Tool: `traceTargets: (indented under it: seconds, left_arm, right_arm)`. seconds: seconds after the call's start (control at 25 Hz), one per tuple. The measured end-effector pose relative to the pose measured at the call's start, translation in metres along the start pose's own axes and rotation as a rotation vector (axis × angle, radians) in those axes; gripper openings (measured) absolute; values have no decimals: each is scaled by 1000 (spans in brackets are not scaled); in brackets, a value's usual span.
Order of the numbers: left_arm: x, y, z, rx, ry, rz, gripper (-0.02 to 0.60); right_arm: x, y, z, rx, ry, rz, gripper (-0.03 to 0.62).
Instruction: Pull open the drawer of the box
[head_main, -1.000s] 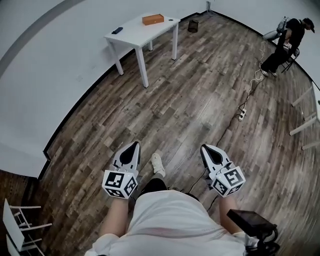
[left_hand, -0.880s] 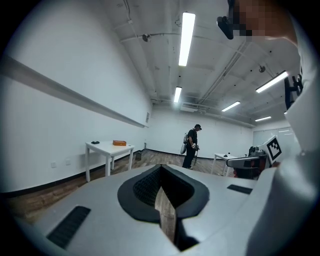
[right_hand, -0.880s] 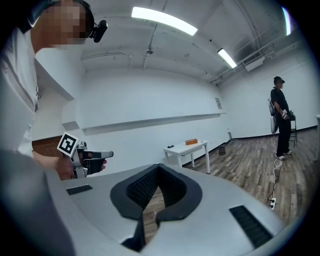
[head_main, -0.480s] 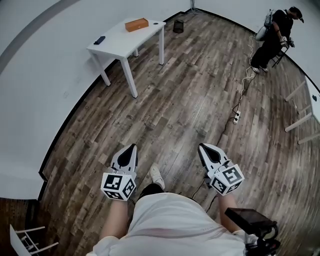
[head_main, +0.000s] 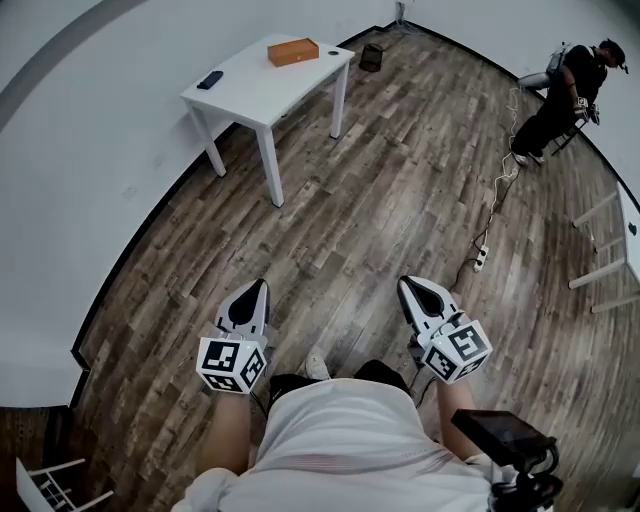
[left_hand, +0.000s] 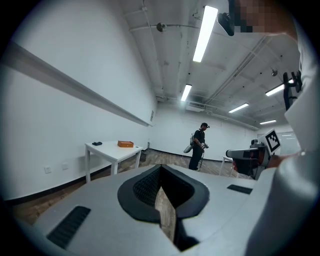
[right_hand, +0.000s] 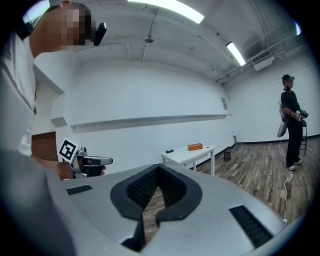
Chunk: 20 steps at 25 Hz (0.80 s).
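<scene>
Left tongs (head_main: 257, 290) and right tongs (head_main: 407, 288) pressed together over grainy plank floor (head_main: 380, 200); oblong orange box (head_main: 293, 51) on table (head_main: 250, 88).

- No word, number or brand name can be read in any of the three views
- The only sign-like marks are black-and-white square patterns on the left cube (head_main: 234, 364) of the left gripper (head_main: 257, 291) and the right cube (head_main: 460, 349) of the right gripper (head_main: 409, 288), lower middle of the head view; they carry no letters
- The orange box (head_main: 293, 51), at the top of the head view, is too small for any print to be made out
</scene>
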<state>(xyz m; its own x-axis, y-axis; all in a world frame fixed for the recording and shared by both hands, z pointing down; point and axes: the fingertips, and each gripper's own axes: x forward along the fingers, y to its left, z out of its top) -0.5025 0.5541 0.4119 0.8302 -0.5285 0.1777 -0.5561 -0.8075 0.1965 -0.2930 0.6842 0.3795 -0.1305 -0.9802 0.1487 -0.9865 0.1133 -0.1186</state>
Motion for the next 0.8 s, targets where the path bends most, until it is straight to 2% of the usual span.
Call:
traceTargets:
  seconds: [0.48, 0.8]
  left_arm:
    - [69, 41, -8, 1, 41, -5, 11]
    - [162, 64, 24, 22, 45, -1, 11]
  right_arm:
    - [89, -37, -5, 18, 8, 24, -2]
    - [159, -104, 20, 29, -11, 53, -2]
